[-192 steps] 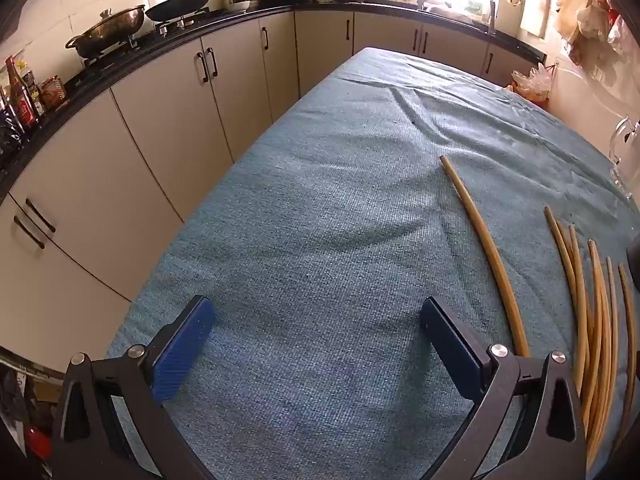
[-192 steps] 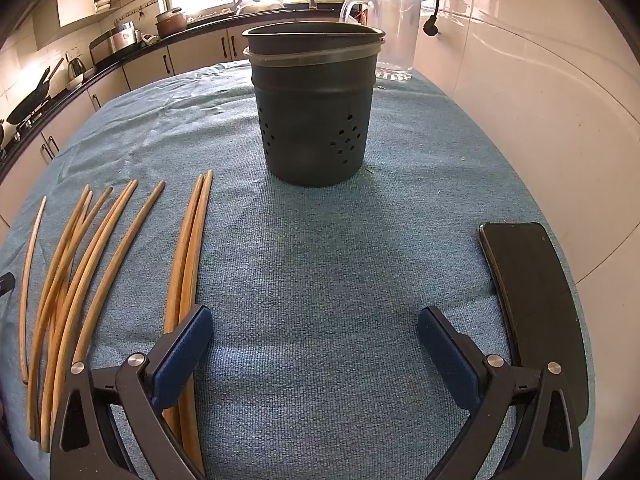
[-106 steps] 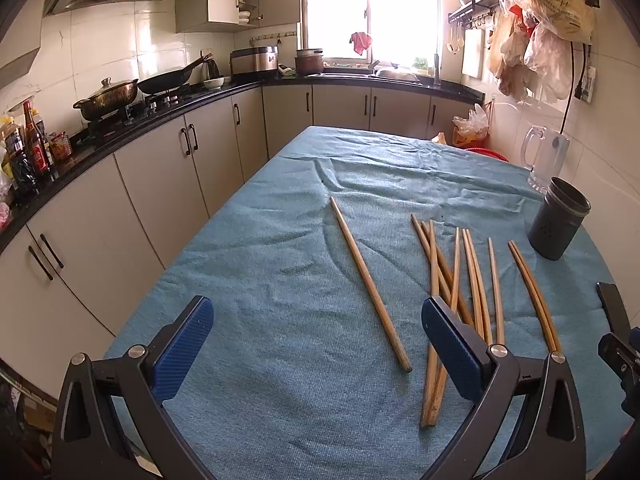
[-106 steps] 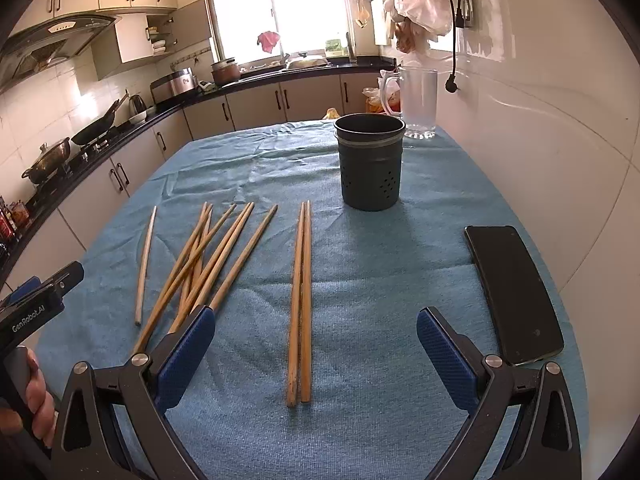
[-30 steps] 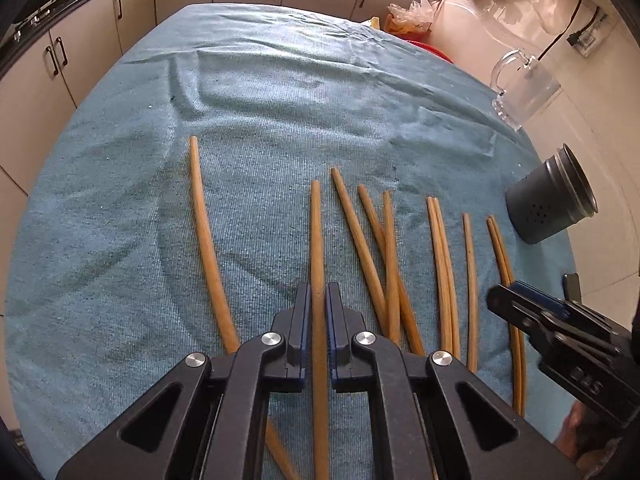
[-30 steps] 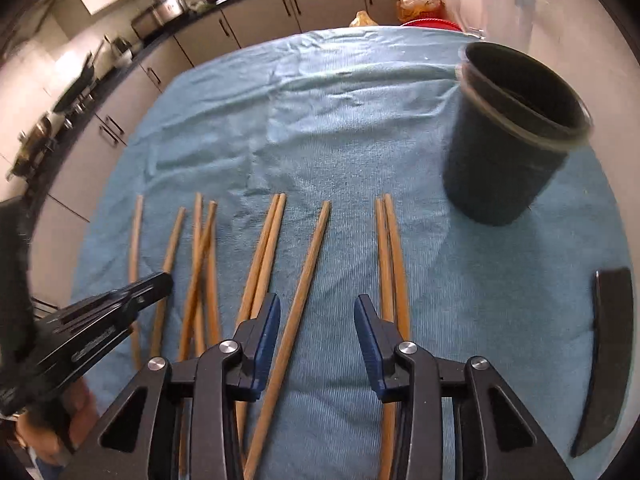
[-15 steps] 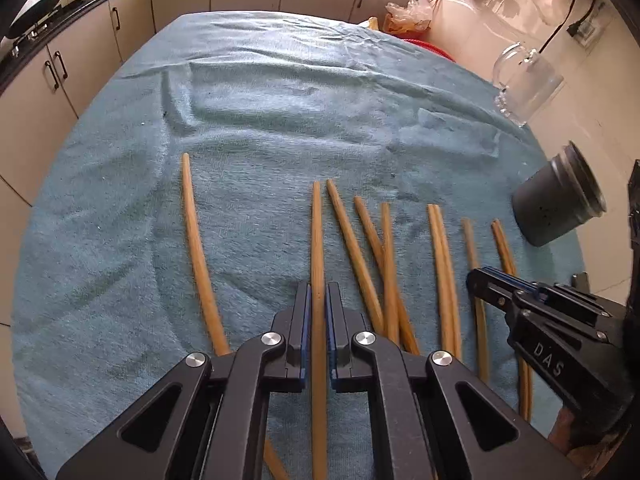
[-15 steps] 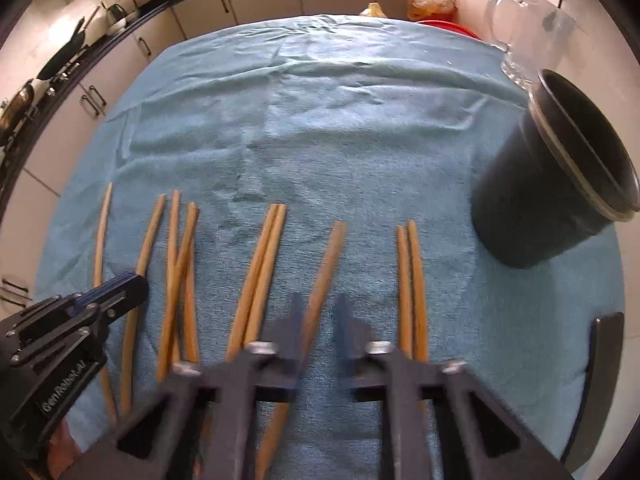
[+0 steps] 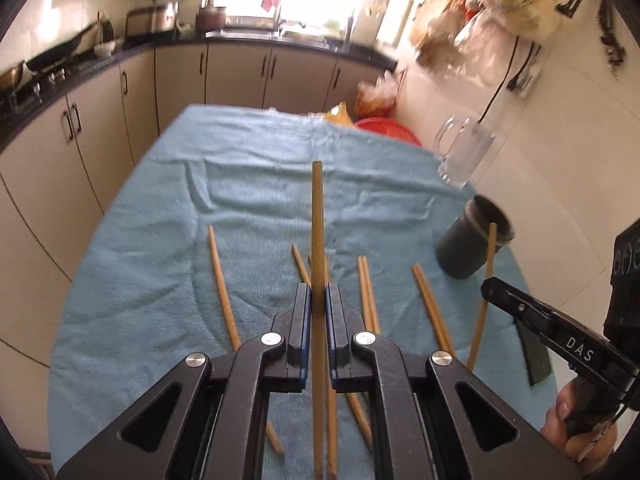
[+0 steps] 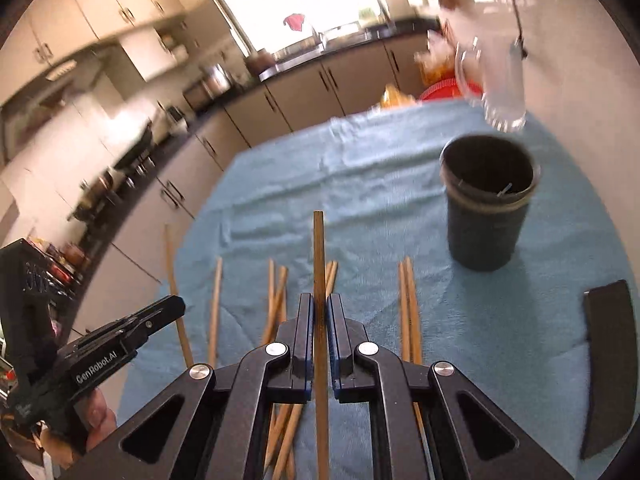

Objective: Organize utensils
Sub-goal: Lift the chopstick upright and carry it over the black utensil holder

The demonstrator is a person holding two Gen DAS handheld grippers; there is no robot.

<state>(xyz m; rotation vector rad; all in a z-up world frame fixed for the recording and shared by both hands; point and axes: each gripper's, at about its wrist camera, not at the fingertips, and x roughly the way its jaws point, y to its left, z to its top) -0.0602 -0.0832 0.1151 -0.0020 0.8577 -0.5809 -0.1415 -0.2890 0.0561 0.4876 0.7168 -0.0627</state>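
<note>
My left gripper (image 9: 318, 304) has its fingers (image 9: 303, 312) pinched tight on a single chopstick (image 9: 317, 220), which runs straight out toward twelve o'clock in my left wrist view, its far end raised above the blue cloth (image 9: 160, 280) that covers the table; my right gripper (image 10: 319, 316) is clamped the same way on a second chopstick (image 10: 319, 256), also pointing to twelve o'clock, with no gap showing between pads and wood. In the left view I can see the right gripper's body (image 9: 560, 340) at about three o'clock, its chopstick slanting up in front of the dark cup (image 9: 472, 240); I cannot tell whether the tip touches the rim. In the right view the cup (image 10: 488, 208) stands upright at roughly one o'clock, well apart from my held stick; its inside looks dark and I cannot make out any contents. The loose chopsticks (image 10: 410, 304) lie on the cloth between the two grippers, some crossing each other at about eleven o'clock, a close pair just to the right of my fingers; one lone stick (image 9: 220, 292) lies at ten o'clock in the left view. A glass mug (image 10: 496, 80) stands beyond the cup; a black phone (image 10: 612, 364) lies at three o'clock near the table edge.
</note>
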